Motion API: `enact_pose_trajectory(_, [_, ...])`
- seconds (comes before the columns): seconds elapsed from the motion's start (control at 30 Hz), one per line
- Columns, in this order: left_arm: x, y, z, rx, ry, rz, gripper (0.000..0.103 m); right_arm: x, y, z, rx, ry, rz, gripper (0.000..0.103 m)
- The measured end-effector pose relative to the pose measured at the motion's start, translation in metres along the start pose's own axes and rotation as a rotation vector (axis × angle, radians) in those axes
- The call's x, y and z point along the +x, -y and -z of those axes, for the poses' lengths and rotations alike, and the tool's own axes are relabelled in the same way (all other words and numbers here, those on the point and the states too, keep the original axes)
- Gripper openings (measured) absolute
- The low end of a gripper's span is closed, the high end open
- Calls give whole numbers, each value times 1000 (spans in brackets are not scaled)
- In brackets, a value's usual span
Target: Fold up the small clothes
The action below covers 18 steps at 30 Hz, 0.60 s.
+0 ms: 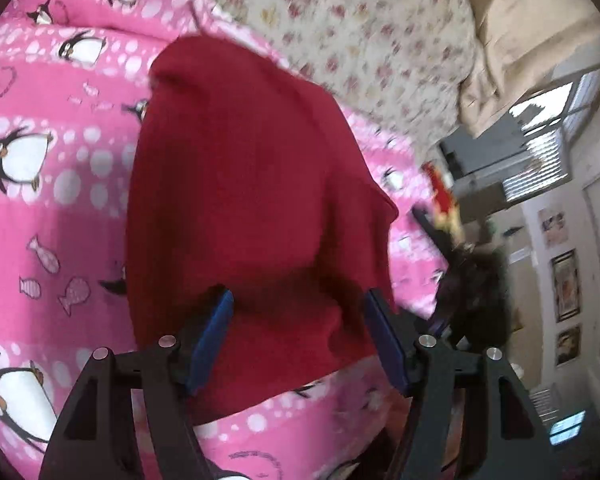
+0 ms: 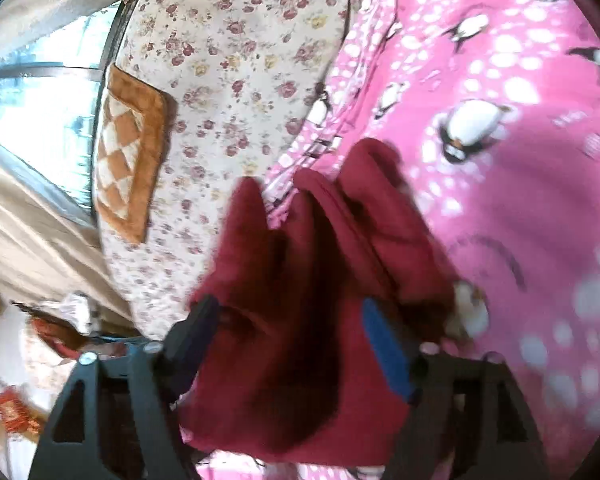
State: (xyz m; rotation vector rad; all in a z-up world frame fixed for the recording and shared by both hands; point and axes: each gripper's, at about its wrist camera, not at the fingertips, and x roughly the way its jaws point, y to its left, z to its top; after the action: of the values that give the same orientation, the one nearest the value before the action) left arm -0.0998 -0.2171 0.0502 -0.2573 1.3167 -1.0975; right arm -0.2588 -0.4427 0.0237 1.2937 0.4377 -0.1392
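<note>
One red garment point(image 1: 244, 200) lies bunched on the pink penguin blanket point(image 1: 52, 208), its folds (three ridges in the right view) rising ahead. The left gripper point(image 1: 298, 300) and right gripper point(image 2: 288, 312) both stand spread, red cloth between their fingers. One floral quilt point(image 2: 228, 80) lies beyond, bearing one checked orange pad point(image 2: 128, 160).

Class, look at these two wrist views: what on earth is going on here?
A person with a handheld gripper in each hand is working on a small red garment lying on a pink penguin-print blanket spread over a floral bedspread. The left gripper has its jaws spread wide, with the near edge of the cloth between them. The right gripper is also open over bunched, rumpled red fabric. Neither looks clamped, and the garment is not yet neatly folded.
</note>
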Motion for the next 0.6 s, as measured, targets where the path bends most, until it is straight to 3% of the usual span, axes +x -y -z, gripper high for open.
enact_pose_trajectory(0.13, [-5,-3,-4,-29,20,35,46,19,-11,-17,-102,-118,-9,87])
enact_pose_trajectory(0.23, [-23,-1,-12,-31,95,36,46,26,-22,-19,-186,-163,27,86])
enact_pose_trajectory(0.3, [-30,1,-20,-27,128,-1,46,29,-28,-20,-233,-190,40,86])
enact_pose_trajectory(0.47, [-11,-2,-35,-33,98,-106,46,45,-38,-22,-311,-227,99,86])
enact_pose_trajectory(0.53, [-5,3,-35,-15,95,-149,46,54,-42,-25,-339,-226,130,82])
enact_pose_trajectory(0.6, [-5,6,-30,20,96,-182,46,59,-47,-26,-381,-209,162,69])
